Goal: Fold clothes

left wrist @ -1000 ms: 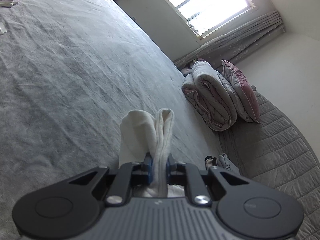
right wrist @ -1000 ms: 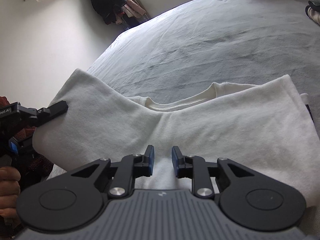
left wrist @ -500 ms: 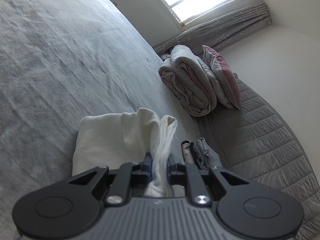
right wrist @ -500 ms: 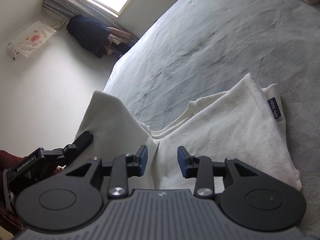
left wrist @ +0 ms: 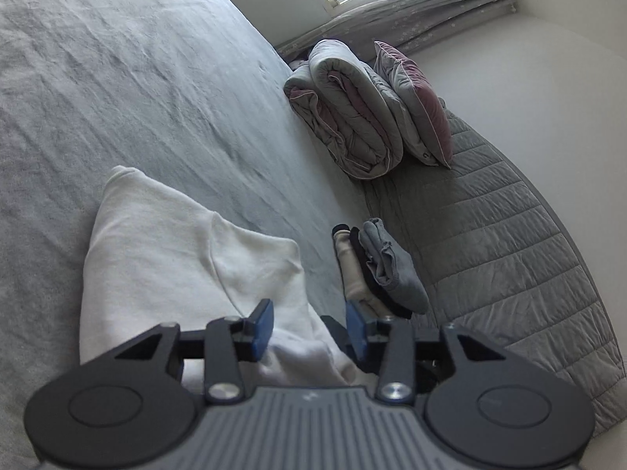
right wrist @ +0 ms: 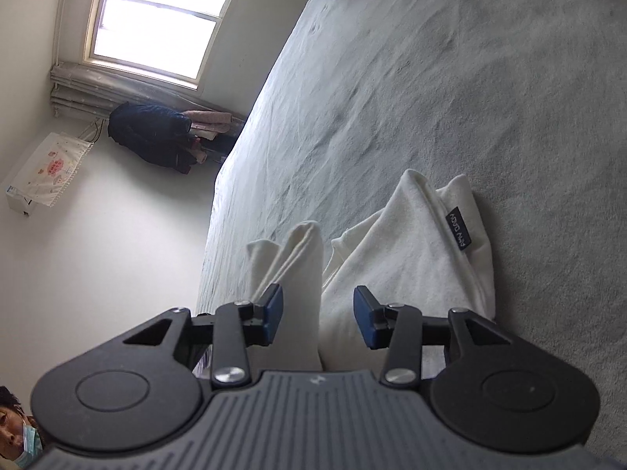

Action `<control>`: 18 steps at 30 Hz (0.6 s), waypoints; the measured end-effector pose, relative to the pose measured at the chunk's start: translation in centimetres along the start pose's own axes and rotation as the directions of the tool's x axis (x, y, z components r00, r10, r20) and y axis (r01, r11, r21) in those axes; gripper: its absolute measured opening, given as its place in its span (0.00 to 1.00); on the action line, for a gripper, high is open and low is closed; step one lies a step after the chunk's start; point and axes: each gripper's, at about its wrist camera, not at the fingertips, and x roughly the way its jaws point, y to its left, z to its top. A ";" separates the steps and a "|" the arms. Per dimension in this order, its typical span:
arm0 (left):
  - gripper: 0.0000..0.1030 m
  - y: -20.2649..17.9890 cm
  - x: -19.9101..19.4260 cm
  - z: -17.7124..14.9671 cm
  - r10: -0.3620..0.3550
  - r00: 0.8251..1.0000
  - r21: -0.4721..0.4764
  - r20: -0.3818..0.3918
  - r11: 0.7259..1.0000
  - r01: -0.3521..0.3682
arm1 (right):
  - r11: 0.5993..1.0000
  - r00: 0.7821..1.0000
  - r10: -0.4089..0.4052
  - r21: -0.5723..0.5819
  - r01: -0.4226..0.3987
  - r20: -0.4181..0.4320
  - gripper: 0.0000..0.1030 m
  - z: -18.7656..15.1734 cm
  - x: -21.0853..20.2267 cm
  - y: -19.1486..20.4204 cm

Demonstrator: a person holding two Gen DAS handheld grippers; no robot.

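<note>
A cream-white garment (left wrist: 184, 258) lies folded on the grey bedsheet (left wrist: 117, 90). My left gripper (left wrist: 309, 329) hovers just over its near edge; its jaws are opening and the blue pads stand apart, with cloth lying loose below the gap. In the right wrist view the same garment (right wrist: 407, 250) shows a dark label (right wrist: 459, 231) on its right fold. My right gripper (right wrist: 318, 319) has its jaws opening too; a raised fold of the cloth stands in the gap, beside the left pad, and the pads do not press on it.
A small stack of folded clothes (left wrist: 380, 270) sits to the right of the garment. A rolled grey quilt (left wrist: 348, 109) and a pillow (left wrist: 415, 98) lie at the bed's head by the quilted headboard (left wrist: 509, 235). Dark clothes (right wrist: 153, 137) hang under the window.
My left gripper, shut on a bunched fold before, has let it go and the cloth has settled flat. My right gripper's jaws have widened and the view has rolled.
</note>
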 end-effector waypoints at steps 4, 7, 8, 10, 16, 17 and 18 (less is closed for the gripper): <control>0.43 -0.3 -0.6 0.0 -0.016 1.000 0.028 -0.005 0.999 0.016 | 0.999 1.000 0.007 0.043 -0.008 0.013 0.47 0.2 -0.7 -0.5; 0.42 -0.4 -1.5 0.1 -0.006 1.000 0.063 0.006 0.998 0.006 | 0.998 1.000 0.007 0.057 -0.008 0.017 0.52 0.3 -1.0 -0.5; 0.42 -0.4 -1.8 0.2 0.006 1.000 0.079 0.010 0.997 -0.007 | 0.998 1.000 0.006 0.058 -0.007 0.016 0.53 0.3 -1.0 -0.5; 0.33 -0.1 -2.0 0.1 0.027 1.000 0.104 0.006 0.994 -0.027 | 0.998 1.000 0.007 0.057 -0.008 0.010 0.55 0.3 -1.1 -0.4; 0.23 1.2 -0.6 -1.3 0.078 0.995 0.162 -0.057 0.984 -0.068 | 0.999 1.000 -0.020 0.029 0.021 -0.012 0.56 -0.1 -0.1 0.3; 0.23 1.4 -0.1 -1.8 0.088 0.993 0.171 -0.078 0.983 -0.073 | 0.999 1.000 -0.026 0.023 0.026 -0.017 0.56 -0.2 0.2 0.5; 0.23 1.5 0.5 -2.3 0.097 0.990 0.179 -0.099 0.981 -0.079 | 0.999 0.999 -0.037 0.011 0.037 -0.022 0.56 -0.4 0.7 0.7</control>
